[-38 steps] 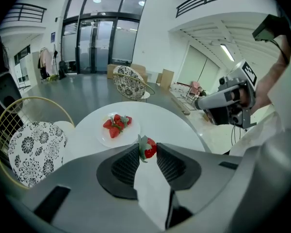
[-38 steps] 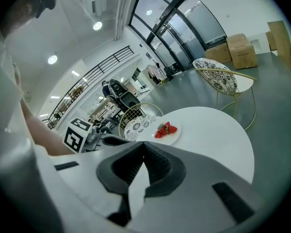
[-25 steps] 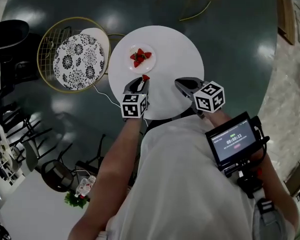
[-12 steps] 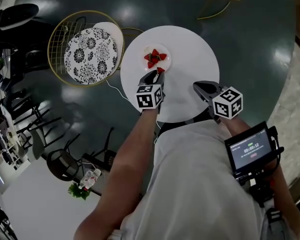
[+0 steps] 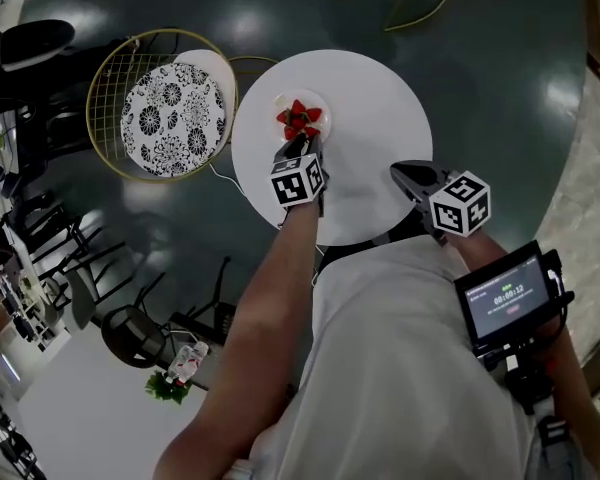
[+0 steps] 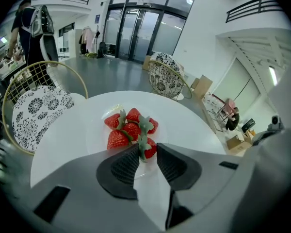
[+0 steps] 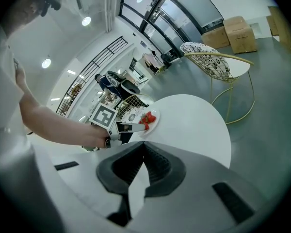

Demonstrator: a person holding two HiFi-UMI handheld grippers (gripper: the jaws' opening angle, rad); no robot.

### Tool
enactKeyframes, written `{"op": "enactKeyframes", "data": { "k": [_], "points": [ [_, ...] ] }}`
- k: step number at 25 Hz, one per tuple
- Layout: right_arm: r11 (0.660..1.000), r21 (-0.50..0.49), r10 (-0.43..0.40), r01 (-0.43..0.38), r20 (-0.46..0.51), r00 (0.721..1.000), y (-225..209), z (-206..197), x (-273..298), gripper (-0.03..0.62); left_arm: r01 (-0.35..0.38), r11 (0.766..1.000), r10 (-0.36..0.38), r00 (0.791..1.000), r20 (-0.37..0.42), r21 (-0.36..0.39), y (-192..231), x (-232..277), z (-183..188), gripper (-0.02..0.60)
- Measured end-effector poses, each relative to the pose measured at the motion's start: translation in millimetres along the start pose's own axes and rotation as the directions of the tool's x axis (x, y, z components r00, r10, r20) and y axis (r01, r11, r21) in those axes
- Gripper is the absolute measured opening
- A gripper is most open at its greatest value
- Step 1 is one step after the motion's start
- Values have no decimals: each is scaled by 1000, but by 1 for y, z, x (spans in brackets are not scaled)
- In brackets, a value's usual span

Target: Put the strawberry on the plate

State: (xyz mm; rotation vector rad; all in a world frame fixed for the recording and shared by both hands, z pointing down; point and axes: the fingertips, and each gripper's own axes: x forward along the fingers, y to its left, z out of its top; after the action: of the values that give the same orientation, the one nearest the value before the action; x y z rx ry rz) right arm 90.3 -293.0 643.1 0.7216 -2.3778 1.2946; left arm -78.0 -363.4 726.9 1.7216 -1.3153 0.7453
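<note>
Strawberry [image 6: 150, 150] pinched between left gripper's [image 6: 146, 147] 2 jaws, over the plate's [image 6: 94, 129] near rim; next, lower and release. Right gripper [image 7: 142, 147] closed, empty.

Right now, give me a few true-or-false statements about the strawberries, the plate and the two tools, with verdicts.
The left tool grips a strawberry. True.
The plate is bare. False: other strawberries lie on it.
The right tool holds a strawberry. False: its jaws are together, with nothing between them.
The table is round and white. True.
</note>
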Motion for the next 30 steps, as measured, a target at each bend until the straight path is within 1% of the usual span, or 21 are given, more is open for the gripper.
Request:
{"op": "enactKeyframes", "data": {
  "k": [5,6,8,11,14,16,20,27,30],
  "points": [
    [1000,1,-14,14,3,1000,-6,0,-7,8,18,998,-15,999,40,-65,0,4,-1,120],
    [1000,1,-14,14,6,1000,-7,1,-5,8,18,998,-15,999,45,-60,3,4,2,120],
    [1000,1,-10,10,9,1000,-6,2,-1,8,15,1000,-14,999,47,-27,7,2,5,120],
    [1000,4,-7,7,3,1000,-3,-2,0,8,7,1000,-7,999,36,18,7,-3,-1,120],
    [1000,1,-6,6,0,1000,-3,1,-2,8,-10,1000,10,999,42,15,6,-8,0,121],
    [1000,-9,4,-4,2,1000,-7,4,-9,8,-25,1000,24,998,65,11,-3,-15,4,121],
    [998,-51,37,-37,-3,999,-11,9,-17,8,-51,998,47,992,120,29,-20,-35,7,120],
    [990,-119,79,-81,-17,997,4,11,-8,8,-40,999,37,983,178,14,-34,-81,-22,118],
    [986,-148,75,-76,-7,997,32,-9,-23,8,-25,1000,22,975,220,10,-47,-124,-57,36]
  ]
}}
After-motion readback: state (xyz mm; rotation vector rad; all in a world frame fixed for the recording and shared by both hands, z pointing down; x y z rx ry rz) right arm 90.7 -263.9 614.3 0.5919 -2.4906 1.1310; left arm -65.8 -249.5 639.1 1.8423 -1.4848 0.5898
